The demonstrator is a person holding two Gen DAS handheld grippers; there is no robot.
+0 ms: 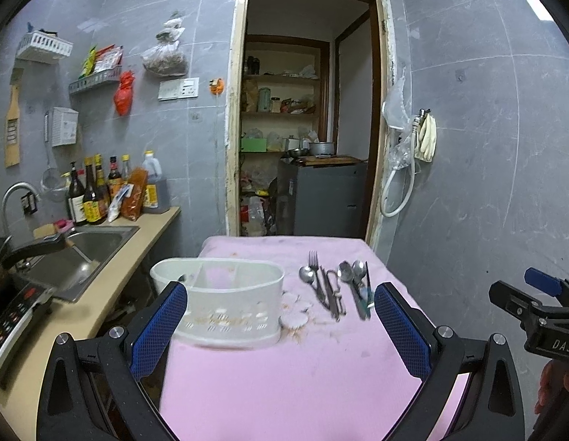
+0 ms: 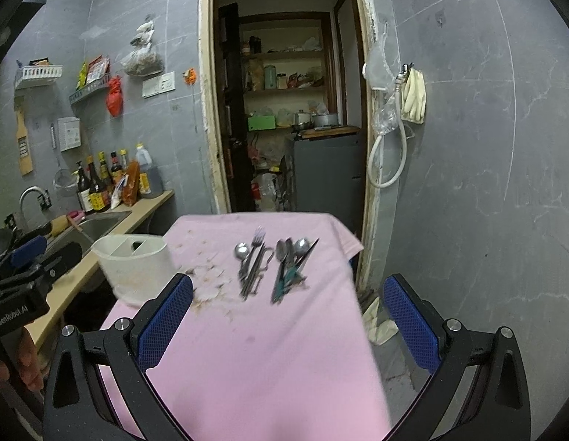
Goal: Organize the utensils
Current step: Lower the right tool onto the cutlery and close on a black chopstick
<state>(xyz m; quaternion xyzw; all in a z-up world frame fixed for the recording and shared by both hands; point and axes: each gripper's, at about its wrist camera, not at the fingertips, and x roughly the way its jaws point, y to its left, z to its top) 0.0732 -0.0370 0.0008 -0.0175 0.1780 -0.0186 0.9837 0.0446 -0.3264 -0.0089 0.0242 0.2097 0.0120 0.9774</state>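
In the left wrist view, the left gripper (image 1: 281,316) is seen with its blue-padded fingers (image 1: 159,327) spread wide apart, nothing held between them, above a table covered by a pink cloth (image 1: 284,375). Just ahead of the left finger a white utensil holder (image 1: 225,305) stands upright on the cloth, its inner compartments visible from above. Ahead of the right finger the utensils are laid out in two small groups: a spoon (image 1: 307,275) and a fork (image 1: 314,261) with other metal pieces, and, nearer that finger, two more spoons (image 1: 352,272) over a green-handled item. Far to the right, the right gripper (image 1: 534,301) is seen apart from the table.

In the right wrist view, the right gripper (image 2: 288,316) is likewise shown with fingers wide apart and empty. The utensil groups (image 2: 273,264) lie straight ahead between the fingers, somewhat blurred. The holder (image 2: 133,268) stands ahead and to the left, near the cloth's edge. The left gripper (image 2: 38,257) appears at the far left, beside a counter with a sink (image 2: 100,226).
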